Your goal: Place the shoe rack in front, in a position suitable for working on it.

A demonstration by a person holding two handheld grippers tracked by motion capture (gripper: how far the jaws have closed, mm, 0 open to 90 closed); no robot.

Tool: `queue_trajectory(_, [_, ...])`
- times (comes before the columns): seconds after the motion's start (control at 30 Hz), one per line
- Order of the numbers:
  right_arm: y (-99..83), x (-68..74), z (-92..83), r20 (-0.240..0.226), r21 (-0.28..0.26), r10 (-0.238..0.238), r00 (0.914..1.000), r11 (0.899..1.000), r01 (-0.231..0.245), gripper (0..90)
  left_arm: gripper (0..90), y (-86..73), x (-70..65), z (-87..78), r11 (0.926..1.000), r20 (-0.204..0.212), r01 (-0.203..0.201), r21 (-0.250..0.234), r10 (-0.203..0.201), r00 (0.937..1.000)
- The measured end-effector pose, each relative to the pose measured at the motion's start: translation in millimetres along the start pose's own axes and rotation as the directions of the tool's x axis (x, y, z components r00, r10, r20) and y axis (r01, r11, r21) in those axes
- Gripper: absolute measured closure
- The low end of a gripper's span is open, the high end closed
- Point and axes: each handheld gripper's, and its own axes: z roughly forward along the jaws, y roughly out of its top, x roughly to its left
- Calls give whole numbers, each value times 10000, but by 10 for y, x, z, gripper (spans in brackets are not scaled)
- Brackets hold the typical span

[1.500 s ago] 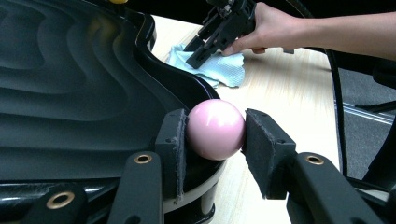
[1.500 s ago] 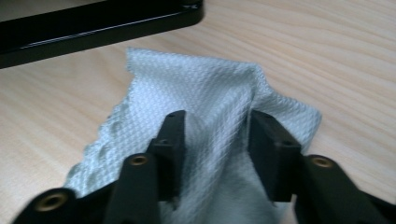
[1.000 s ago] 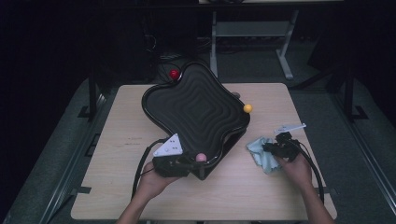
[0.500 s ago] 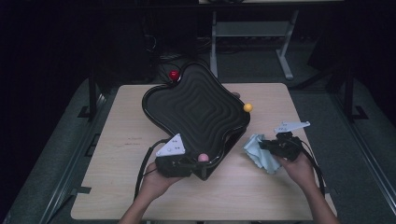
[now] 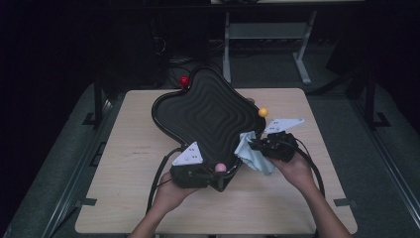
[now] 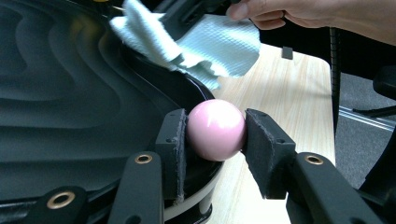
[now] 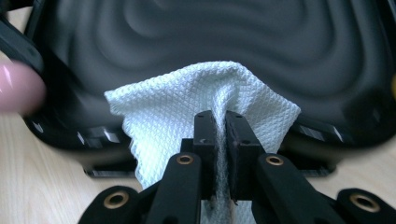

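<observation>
Writing: no brand, label or readable text can be made out on any thing; the white dots on the grey plates are not letters.
Table (image 5: pixel 124 198): light wood top, standing on a dark floor; its near edge is cut off at the bottom of the high view.
Left claw (image 5: pixel 214 172): at the near corner of the tray, held by the person's left hand (image 5: pixel 171 193). In the left gripper view its two pads are pressed on both sides of the pink ball (image 6: pixel 216 129), so it is partly closed with the ball between them.
Pink ball: it sits at the tray's near rim, just over the table edge of the tray; in the high view it is small and half hidden by the claw.
Tray (image 5: pixel 203 116): black, wavy outline, with ripple lines inside; it lies in the middle of the table, one corner going past the far edge.
Red ball (image 5: pixel 184 80): at the far left corner of the tray.
Yellow ball (image 5: pixel 263 112): at the right rim of the tray; too small to tell if it touches.
Cloth (image 5: pixel 250 151): pale blue-white, waffle pattern, hanging over the tray's right rim.
Right claw (image 7: pixel 221 122): fully closed and pinching a fold of the cloth; the lower part of the cloth is hidden behind the jaws.
Right hand (image 5: pixel 297 168): holds this gripper, right of the tray.
</observation>
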Motion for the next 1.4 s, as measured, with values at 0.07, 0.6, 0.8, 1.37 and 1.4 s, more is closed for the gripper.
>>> queue_trajectory(0.07, [97,75,92,-124,176,-263,9996,9995,265,829,600,18,-16,33,10000,-16,0,13,0,10000])
queue_trajectory(0.6, [242,273,292,-158,443,-803,9966,9957,809,639,600,29,-24,66,9999,-39,146,-18,-146,9999])
queue_trajectory(0.8, [255,187,294,163,353,-667,9976,9972,661,528,593,39,-21,47,9999,-30,141,63,-141,9999])
queue_trajectory(1.37, [321,175,407,537,730,-1244,9908,9900,1204,789,599,15,-37,0,10000,-210,8,-24,-8,9998])
queue_trajectory(1.4, [322,197,405,442,715,-1236,9914,9902,1202,798,598,14,-38,6,10000,-212,34,-51,-35,9998])
